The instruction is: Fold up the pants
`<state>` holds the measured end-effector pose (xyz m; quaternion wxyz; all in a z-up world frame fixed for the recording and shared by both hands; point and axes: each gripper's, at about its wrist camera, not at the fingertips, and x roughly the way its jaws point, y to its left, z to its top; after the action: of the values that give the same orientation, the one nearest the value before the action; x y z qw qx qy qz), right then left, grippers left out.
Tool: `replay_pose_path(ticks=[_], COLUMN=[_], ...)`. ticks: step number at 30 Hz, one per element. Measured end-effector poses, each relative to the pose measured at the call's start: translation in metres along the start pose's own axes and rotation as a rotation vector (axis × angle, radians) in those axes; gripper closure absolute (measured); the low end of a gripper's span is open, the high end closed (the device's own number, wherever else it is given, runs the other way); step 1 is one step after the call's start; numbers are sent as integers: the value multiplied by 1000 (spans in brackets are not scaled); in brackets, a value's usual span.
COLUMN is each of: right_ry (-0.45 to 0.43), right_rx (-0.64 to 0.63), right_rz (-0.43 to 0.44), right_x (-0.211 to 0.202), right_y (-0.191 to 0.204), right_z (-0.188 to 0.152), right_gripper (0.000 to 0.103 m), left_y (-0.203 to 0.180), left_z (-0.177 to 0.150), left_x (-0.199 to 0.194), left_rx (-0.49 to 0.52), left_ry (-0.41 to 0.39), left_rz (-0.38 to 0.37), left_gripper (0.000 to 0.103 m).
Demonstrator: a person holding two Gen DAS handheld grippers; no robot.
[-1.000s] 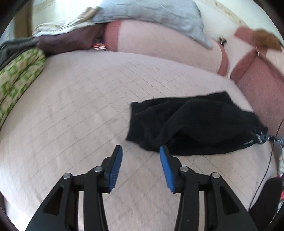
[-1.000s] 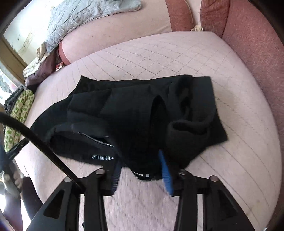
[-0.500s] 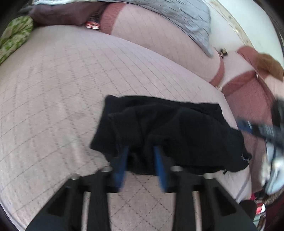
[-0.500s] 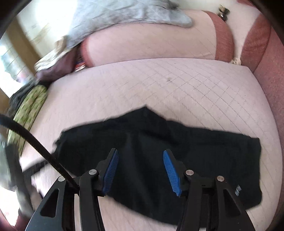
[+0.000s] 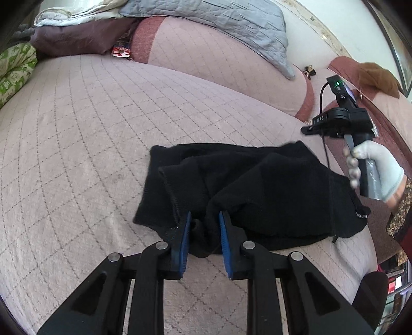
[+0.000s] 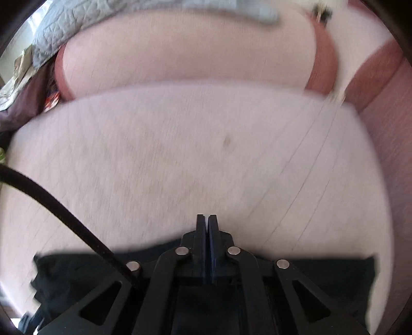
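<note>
Your left tongs (image 5: 203,229) tilt steeply down, pads clenched on a bunched fold of the black pants (image 5: 257,190). Your gloved right hand (image 5: 373,172) (at 3 o'clock) carries the right tongs (image 6: 208,226), clamped tight on nothing. A grey quilt (image 5: 231,20) drapes the sofa (image 5: 77,116) backrest at 12; the pants lie crumpled mid-cushion.

Pants (image 5: 257,190): black fleecy cloth, matt, stitched hem; a fold sits between the left gripper (image 5: 203,226) jaws.
Jaw arms: matt black plastic, bright metal rivets; blue ribbed pads (image 5: 185,242).
Sofa seat (image 5: 103,123) ahead of jaws: pale pink quilted cloth, matt.
Glove (image 5: 381,167), right of jaws: white knit.
</note>
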<state>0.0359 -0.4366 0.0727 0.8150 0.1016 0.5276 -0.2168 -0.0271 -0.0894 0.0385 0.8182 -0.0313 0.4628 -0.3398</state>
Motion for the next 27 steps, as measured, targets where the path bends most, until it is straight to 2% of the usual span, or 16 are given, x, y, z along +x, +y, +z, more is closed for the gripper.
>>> replay_pose_path(ticks=[2, 3, 4, 6, 8, 9, 13, 14, 16, 18, 20, 21, 22, 23, 24, 27], right_ry=[-55, -67, -63, -66, -57, -46, 24, 31, 30, 18, 44, 58, 81, 110, 137, 124], right_rx=[-38, -54, -57, -75, -148, -195, -382, -428, -541, -633, -672, -690, -704, -703, -680, -593], right_rz=[-89, -108, -95, 6, 132, 198, 397, 413, 433, 401, 362, 334, 301, 290, 294, 360], right_x=[-6, -9, -12, -29, -47, -56, -77, -79, -82, -80, -67, -57, -49, -41, -37, -44], right_y=[7, 11, 16, 31, 54, 73, 147, 163, 199, 236, 260, 271, 277, 274, 272, 261], right_z=[9, 13, 14, 7, -10, -21, -66, -72, -90, -105, -113, -115, -120, -122, -120, -107], right_gripper=[100, 99, 93, 82, 54, 49, 46, 47, 47, 47, 39, 39, 49, 85, 85, 87], left_y=[7, 11, 17, 29, 43, 49, 78, 84, 90, 97, 101, 103, 105, 108, 110, 113], left_z=[2, 3, 5, 9, 11, 13, 13, 13, 14, 12, 11, 10, 10, 7, 7, 8], left_x=[-6, -11, -18, -32, -43, -47, -49, -49, -50, -52, -54, -53, -53, -54, -55, -54], left_rx=[-33, -49, -70, -116, -174, -206, -339, -367, -399, -419, -439, -447, -454, -459, -466, -482], left_ry=[-21, -34, -53, -99, -137, -153, -163, -163, -171, -180, -184, -185, -186, -187, -190, -189], left_rz=[7, 3, -12, -60, -102, -100, -23, -14, -2, 12, 10, 7, 4, -1, -8, -42], left_gripper=[80, 79, 78, 75, 58, 55, 54, 54, 54, 54, 54, 54, 54, 54, 54, 54])
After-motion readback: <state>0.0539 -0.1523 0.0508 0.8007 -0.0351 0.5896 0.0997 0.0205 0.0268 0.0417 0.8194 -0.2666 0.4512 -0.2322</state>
